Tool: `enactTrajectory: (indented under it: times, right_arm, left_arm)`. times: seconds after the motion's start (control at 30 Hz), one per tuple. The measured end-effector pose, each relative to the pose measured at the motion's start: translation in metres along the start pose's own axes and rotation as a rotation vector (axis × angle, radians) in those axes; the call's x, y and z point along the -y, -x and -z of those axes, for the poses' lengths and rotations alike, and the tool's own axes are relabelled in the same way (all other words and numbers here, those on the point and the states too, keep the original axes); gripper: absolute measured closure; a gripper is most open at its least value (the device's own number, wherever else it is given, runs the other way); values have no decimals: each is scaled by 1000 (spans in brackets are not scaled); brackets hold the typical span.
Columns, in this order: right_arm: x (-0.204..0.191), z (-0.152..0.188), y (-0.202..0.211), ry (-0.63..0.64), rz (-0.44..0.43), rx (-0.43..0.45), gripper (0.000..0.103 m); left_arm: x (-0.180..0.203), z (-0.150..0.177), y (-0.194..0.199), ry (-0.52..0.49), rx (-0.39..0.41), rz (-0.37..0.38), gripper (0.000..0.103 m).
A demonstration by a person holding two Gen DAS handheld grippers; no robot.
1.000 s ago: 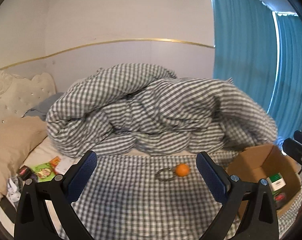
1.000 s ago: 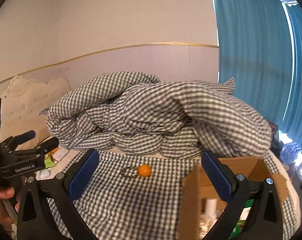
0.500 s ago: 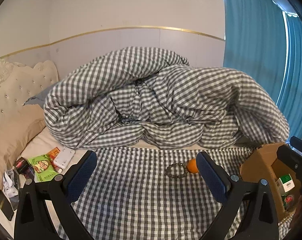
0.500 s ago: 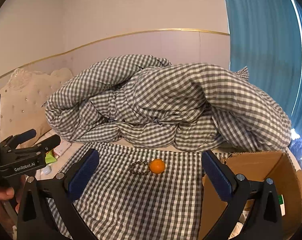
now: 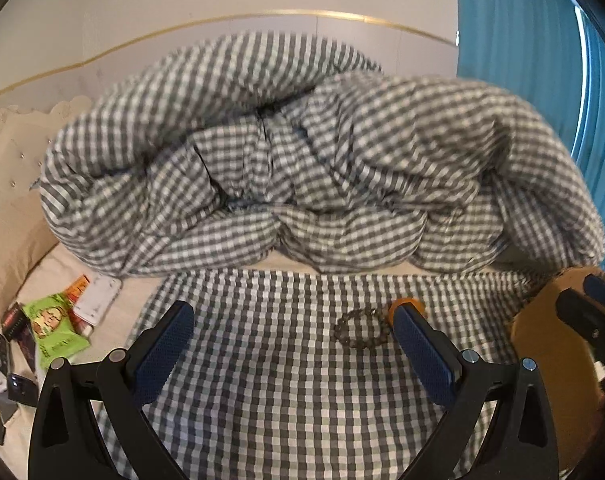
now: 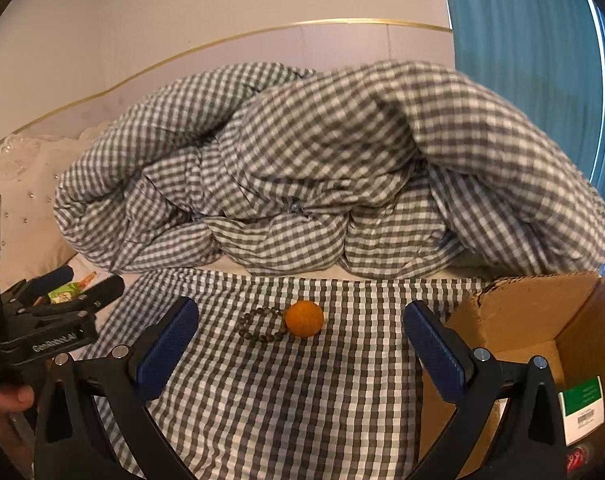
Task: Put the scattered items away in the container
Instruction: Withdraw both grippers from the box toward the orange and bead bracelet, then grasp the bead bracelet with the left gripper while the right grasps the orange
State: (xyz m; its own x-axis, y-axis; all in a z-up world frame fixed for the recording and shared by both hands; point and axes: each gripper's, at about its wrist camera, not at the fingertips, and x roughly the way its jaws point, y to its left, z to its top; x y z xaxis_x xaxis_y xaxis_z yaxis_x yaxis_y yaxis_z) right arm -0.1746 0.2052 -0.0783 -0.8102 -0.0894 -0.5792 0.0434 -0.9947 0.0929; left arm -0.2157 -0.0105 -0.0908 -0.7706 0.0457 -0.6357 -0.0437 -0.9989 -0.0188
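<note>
An orange point(image 6: 304, 319) lies on the checked sheet with a dark bead bracelet point(image 6: 260, 326) touching its left side. My right gripper point(image 6: 301, 314) is open and empty, and the orange sits beyond it, centred between the fingers. In the left wrist view the orange point(image 5: 407, 303) is half hidden behind the right finger, with the bracelet point(image 5: 360, 328) beside it. My left gripper point(image 5: 292, 318) is open and holds nothing. The open cardboard box point(image 6: 542, 308) stands at the right with a green-and-white carton point(image 6: 582, 404) inside.
A bunched checked duvet point(image 5: 302, 168) fills the back of the bed. A green packet point(image 5: 54, 328), a white pack point(image 5: 98, 300) and dark small items point(image 5: 16, 320) lie at the left by the pillow point(image 5: 10, 232). Blue curtains point(image 6: 534, 60) hang at the right.
Both grippers have moved forward and lower towards the bed. The orange and bracelet now look larger, and the orange has slid behind the left gripper's right finger. Both grippers stay open.
</note>
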Motion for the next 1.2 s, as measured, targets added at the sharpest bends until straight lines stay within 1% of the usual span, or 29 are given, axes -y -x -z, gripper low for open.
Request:
enactTrajectory:
  times: [0.2, 0.37, 0.5, 0.63, 0.8, 0.87, 0.93, 1.0, 1.03, 1.2]
  right_arm:
    - [10, 4, -33, -18, 23, -36, 0]
    - [19, 10, -57, -35, 31, -63, 0]
    - [25, 14, -70, -44, 34, -77, 0]
    - [31, 19, -82, -51, 39, -91, 0]
    - [38, 24, -92, -61, 43, -104, 0]
    - [40, 25, -97, -61, 47, -108, 0]
    - [42, 26, -102, -61, 49, -111, 0]
    - [42, 27, -107, -65, 50, -118, 0]
    - [43, 28, -109, -70, 47, -123, 0]
    - [39, 33, -120, -62, 35, -138, 0]
  left_arm:
    - [6, 16, -48, 19, -69, 0, 1]
    - [15, 24, -86, 4, -118, 1, 1]
    - [25, 30, -116, -4, -147, -17, 1]
    - [31, 33, -146, 10, -182, 17, 1]
    - [39, 37, -182, -5, -229, 20, 1]
    - [40, 40, -193, -14, -247, 12, 4]
    - [39, 42, -203, -10, -276, -2, 9]
    - [39, 46, -216, -1, -322, -17, 19]
    - [39, 48, -221, 2, -336, -19, 21]
    - [44, 51, -227, -17, -317, -30, 21]
